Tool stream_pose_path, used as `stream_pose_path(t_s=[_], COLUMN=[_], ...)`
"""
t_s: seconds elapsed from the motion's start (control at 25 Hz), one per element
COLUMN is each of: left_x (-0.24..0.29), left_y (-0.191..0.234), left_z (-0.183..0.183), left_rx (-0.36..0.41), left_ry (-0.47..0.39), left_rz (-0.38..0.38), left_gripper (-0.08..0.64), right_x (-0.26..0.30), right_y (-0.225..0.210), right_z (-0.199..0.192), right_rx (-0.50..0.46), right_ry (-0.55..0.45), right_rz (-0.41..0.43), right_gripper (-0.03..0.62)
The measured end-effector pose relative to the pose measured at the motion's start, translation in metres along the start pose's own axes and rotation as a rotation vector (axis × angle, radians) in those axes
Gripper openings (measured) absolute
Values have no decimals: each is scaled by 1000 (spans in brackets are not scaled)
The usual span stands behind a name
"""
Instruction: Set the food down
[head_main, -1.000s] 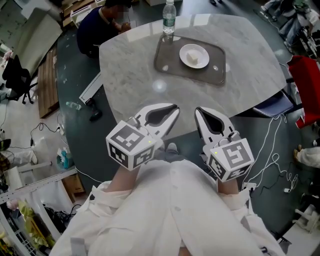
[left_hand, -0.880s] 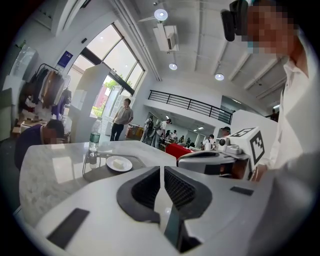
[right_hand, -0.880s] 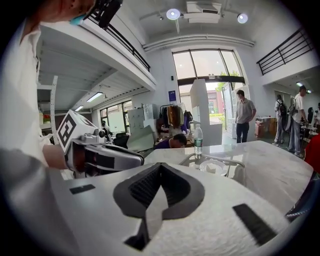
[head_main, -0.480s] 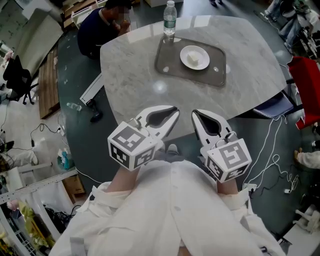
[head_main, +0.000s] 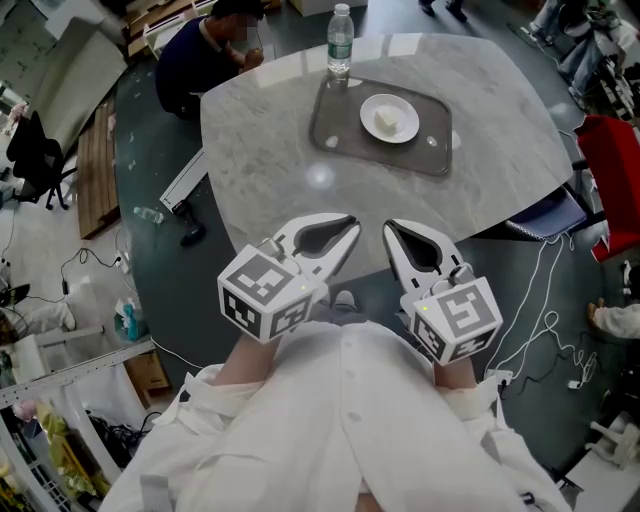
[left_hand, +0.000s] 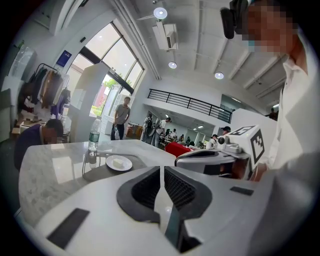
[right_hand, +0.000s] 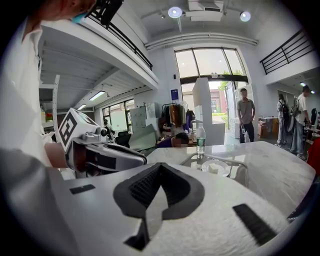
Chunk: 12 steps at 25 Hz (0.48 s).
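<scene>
White food sits on a plate on a tray, far ahead of the left tool and right tool, across the desk. I think it is light and soft, so hold the plate's rim gently. Both tools are closed, holding nothing. The bottle label is too small to read.

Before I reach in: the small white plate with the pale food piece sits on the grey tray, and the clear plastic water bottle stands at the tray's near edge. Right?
No: the head view shows the clear plastic water bottle at the far edge of the grey tray, not the near one. The small white plate with the pale food piece does sit on that tray.
</scene>
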<state>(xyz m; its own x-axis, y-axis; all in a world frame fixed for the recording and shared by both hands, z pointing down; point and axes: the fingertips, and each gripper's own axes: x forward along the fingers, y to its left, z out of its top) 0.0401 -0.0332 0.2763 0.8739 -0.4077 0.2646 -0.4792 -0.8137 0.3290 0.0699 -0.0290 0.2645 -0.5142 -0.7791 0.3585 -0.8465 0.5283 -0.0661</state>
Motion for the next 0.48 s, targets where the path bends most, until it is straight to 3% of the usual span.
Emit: stream_pose_path(t_s=[0.48], left_x=[3], left_y=[-2], left_z=[-5], left_rx=[-6], left_ry=[14], left_rz=[-1], left_gripper=[37], right_x=[-2], right_y=[-1], right_z=[0], right_rx=[-3], right_ry=[-2], right_rz=[6], right_gripper=[3])
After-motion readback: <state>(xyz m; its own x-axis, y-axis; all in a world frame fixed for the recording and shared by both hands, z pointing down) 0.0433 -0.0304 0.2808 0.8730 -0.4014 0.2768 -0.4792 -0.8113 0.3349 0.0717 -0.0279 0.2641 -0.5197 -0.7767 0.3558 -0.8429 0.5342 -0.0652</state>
